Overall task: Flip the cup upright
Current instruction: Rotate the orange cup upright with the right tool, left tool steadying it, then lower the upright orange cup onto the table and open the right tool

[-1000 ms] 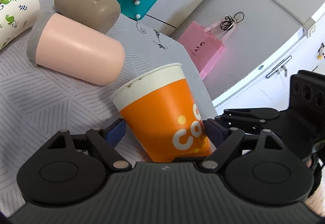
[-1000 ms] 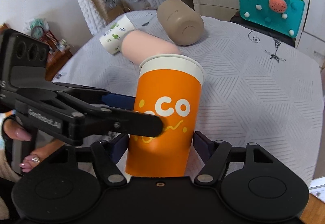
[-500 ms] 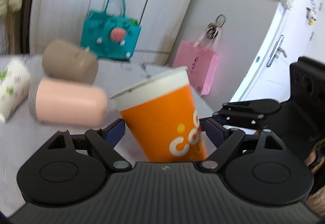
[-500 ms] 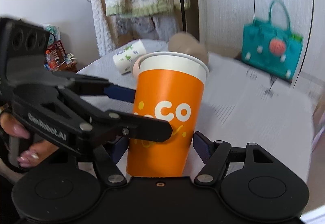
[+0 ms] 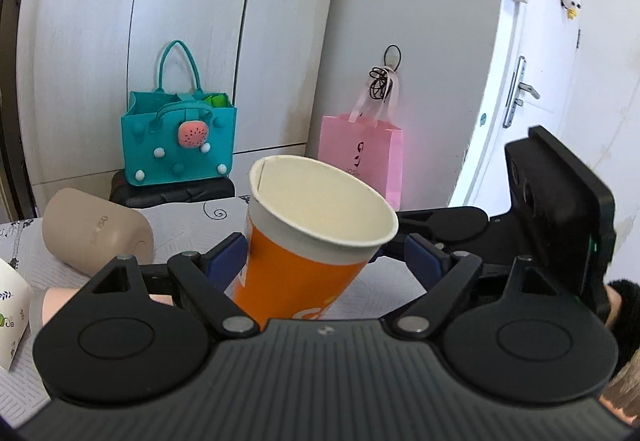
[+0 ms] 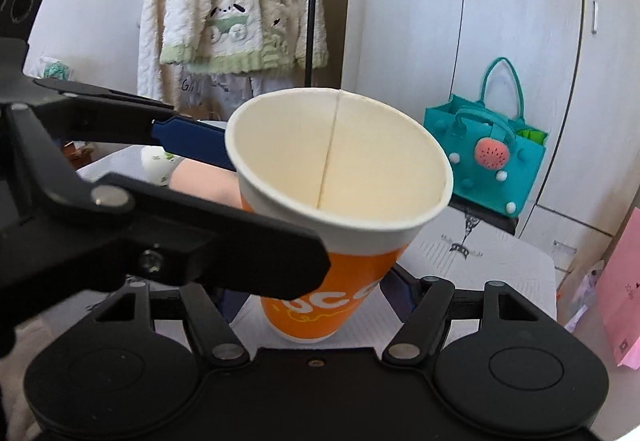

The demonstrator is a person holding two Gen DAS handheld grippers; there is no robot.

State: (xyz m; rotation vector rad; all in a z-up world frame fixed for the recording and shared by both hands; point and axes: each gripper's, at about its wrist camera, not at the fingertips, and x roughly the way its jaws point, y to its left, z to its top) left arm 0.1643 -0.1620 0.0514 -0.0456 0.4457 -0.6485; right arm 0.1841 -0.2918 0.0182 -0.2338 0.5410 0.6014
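An orange paper cup [image 5: 304,261] with a white rim stands mouth up, slightly tilted, just above the table; it also shows in the right wrist view [image 6: 340,201]. My left gripper [image 5: 326,255] brackets it with blue pads on both sides. My right gripper [image 6: 316,301] brackets its lower body too. Both appear shut on the cup. The left gripper's fingers [image 6: 192,139] cross the right wrist view; the right gripper's body [image 5: 560,209] shows at right in the left wrist view.
A beige cup [image 5: 94,237], a pink cup [image 6: 204,183] and a white leaf-print cup [image 5: 10,317] lie on their sides on the grey patterned tablecloth [image 6: 500,265]. A teal bag [image 5: 176,137] and a pink bag [image 5: 360,157] stand beyond the table.
Both grippers have tilted upward with the orange cup, so its open mouth now faces the cameras and the room beyond shows instead of the tabletop.
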